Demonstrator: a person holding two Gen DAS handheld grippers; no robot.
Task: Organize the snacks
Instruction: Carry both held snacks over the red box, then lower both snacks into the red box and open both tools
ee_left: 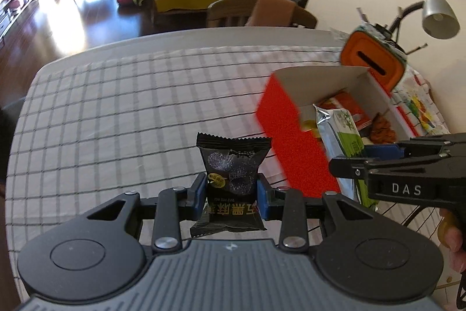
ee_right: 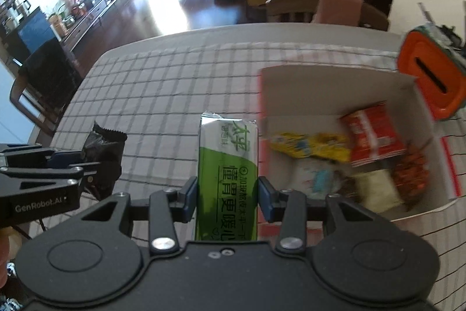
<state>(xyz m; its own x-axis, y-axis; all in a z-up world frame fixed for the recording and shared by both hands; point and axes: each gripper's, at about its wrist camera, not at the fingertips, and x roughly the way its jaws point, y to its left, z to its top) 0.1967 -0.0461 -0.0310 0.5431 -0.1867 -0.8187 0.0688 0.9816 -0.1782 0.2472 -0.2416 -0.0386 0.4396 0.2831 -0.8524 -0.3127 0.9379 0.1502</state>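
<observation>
Left wrist view: our left gripper (ee_left: 231, 191) squeezes black snack pack (ee_left: 233, 165), frame middle, lifted off table (ee_left: 116, 107) for dropping into red box (ee_left: 291, 136) at right.

Right wrist view: our right gripper (ee_right: 227, 194) squeezes green snack bar (ee_right: 228, 171), frame middle, just left of box, ready for going in.

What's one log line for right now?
left gripper: holds black snack | right gripper: holds green snack | box: open, snacks inside
</observation>
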